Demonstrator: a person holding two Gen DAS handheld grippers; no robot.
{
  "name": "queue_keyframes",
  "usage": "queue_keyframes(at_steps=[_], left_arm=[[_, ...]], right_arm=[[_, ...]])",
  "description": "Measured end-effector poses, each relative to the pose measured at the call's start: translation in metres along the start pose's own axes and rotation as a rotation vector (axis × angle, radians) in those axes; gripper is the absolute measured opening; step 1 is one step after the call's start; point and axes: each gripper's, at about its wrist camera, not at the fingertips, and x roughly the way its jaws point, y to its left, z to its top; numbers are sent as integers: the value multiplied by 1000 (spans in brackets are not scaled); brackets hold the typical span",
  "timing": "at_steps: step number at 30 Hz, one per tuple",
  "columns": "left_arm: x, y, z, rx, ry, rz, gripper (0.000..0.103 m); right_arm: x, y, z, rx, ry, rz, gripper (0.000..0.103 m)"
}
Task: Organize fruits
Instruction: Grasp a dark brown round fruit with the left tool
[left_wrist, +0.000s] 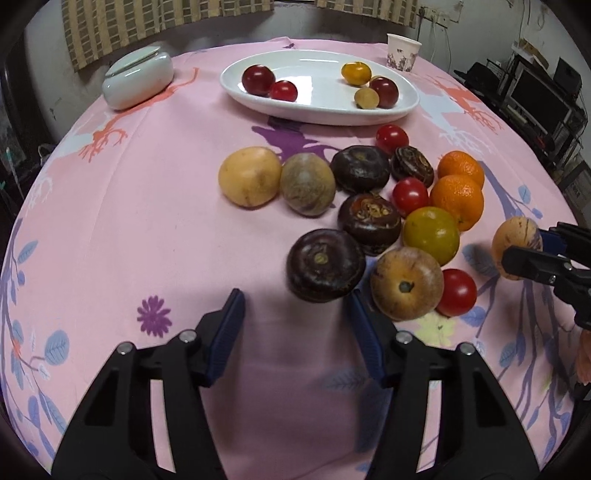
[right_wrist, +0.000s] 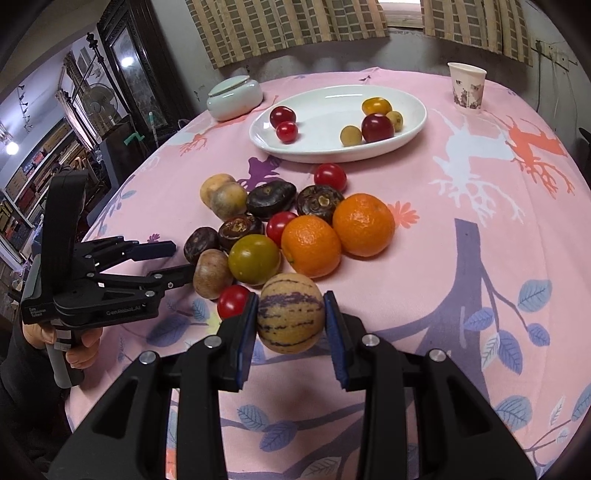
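A white oval plate (left_wrist: 321, 110) (right_wrist: 321, 151) at the back holds several small fruits. A pile of loose fruit lies on the pink cloth before it: two oranges (right_wrist: 362, 225), red tomatoes, dark water chestnuts and tan fruits. My right gripper (right_wrist: 291, 314) is shut on a striped yellow pepino melon (right_wrist: 291, 317), which also shows in the left wrist view (left_wrist: 517, 247). My left gripper (left_wrist: 295, 310) is open and empty, its jaws just in front of a dark water chestnut (left_wrist: 325, 264); it also shows in the right wrist view (right_wrist: 177, 258).
A pale lidded jar (left_wrist: 138, 77) (right_wrist: 234, 96) stands at the back left. A paper cup (left_wrist: 402, 51) (right_wrist: 466, 86) stands at the back right. The round table's pink cloth (right_wrist: 480, 184) falls away at the edges.
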Motion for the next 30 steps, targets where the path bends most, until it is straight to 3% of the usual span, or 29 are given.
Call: queue_keyframes(at_steps=[8, 12, 14, 18, 30], left_arm=[[9, -7, 13, 30, -5, -12, 58], [12, -6, 18, 34, -1, -23, 53], [10, -3, 19, 18, 0, -14, 44], [8, 1, 17, -4, -9, -21, 44], [-51, 0, 8, 19, -108, -28, 44]], right_arm=[[3, 0, -1, -6, 11, -1, 35], [5, 0, -2, -6, 15, -8, 35], [5, 0, -2, -7, 15, -15, 35], [5, 1, -2, -15, 12, -17, 35], [-8, -2, 2, 7, -39, -43, 35]])
